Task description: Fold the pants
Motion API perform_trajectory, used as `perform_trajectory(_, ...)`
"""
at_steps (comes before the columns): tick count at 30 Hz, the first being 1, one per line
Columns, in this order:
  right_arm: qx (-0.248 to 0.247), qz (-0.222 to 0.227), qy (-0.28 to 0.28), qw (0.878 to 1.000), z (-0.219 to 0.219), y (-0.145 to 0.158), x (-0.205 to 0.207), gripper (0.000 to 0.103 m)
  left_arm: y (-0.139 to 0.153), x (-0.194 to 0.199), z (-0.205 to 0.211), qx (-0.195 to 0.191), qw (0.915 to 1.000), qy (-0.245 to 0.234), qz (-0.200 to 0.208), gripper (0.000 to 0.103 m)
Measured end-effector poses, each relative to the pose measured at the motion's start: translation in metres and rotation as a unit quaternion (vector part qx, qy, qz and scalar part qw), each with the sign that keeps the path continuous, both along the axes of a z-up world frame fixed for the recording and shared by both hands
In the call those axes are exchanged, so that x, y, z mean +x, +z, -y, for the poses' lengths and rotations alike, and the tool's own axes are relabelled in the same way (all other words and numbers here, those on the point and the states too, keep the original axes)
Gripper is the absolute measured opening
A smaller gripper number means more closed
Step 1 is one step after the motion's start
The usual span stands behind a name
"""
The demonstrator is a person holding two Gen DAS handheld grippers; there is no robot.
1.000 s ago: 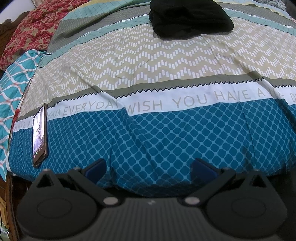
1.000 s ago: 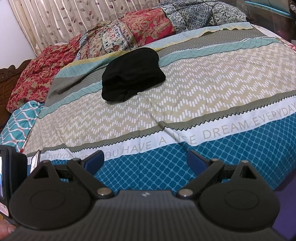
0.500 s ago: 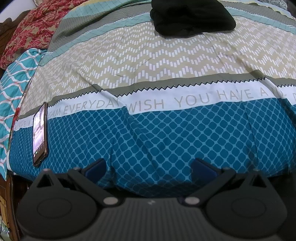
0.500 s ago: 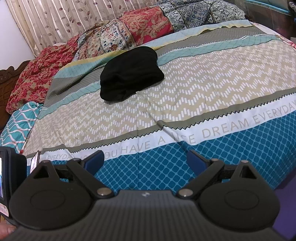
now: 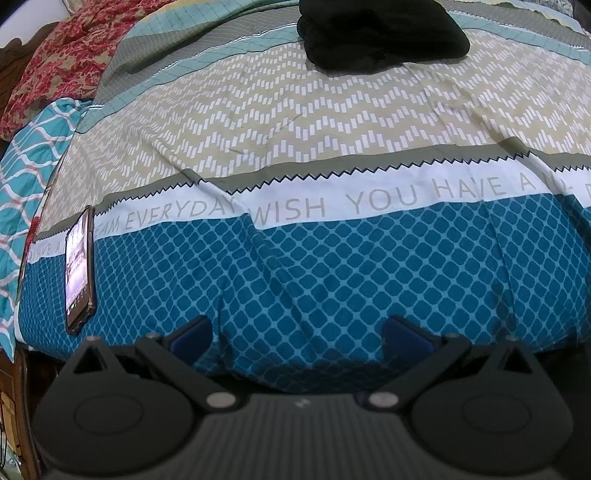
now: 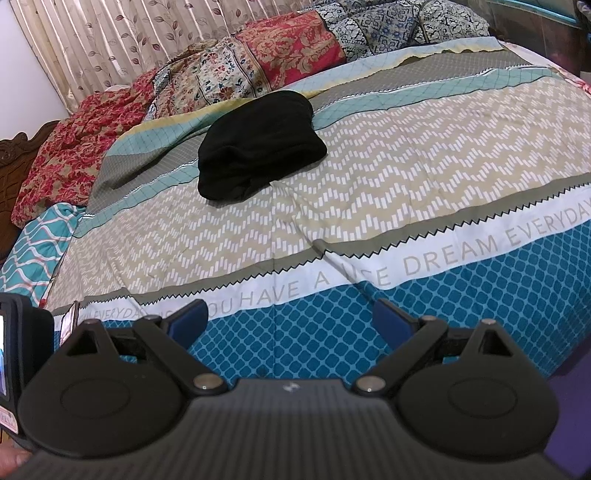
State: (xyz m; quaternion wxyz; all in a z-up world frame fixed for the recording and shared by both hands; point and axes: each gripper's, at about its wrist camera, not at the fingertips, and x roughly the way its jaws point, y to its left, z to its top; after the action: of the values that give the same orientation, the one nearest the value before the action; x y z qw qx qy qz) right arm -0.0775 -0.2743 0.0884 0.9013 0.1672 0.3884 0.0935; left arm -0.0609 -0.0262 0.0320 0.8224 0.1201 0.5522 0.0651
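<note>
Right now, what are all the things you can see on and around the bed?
black pants: one, black, bundled on the far part of the bed, touching neither gripper
bedspread: one, blue, white, beige, grey and teal bands with printed words, covering the bed
phone: one, dark case, lit screen, near edge of the bed, to the left
quilts: a pile, red floral and dark blue patterned, along the far side
teal cloth: one, teal with white wavy lines, left edge of the bed
curtain: one, beige with leaf print, behind the bed
left gripper: one, black with blue pads, open, empty
right gripper: one, black with blue pads, open, empty
</note>
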Motion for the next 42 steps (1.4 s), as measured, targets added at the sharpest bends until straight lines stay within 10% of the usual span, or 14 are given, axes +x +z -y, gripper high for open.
perform_trajectory(42, -0.003, 0.022, -0.009, 1.0, 0.006, 0.01, 0.003, 0.097, 0.03, 0.015, 0.004, 0.006, 0.9985, -0.012, 0.052, 0.103)
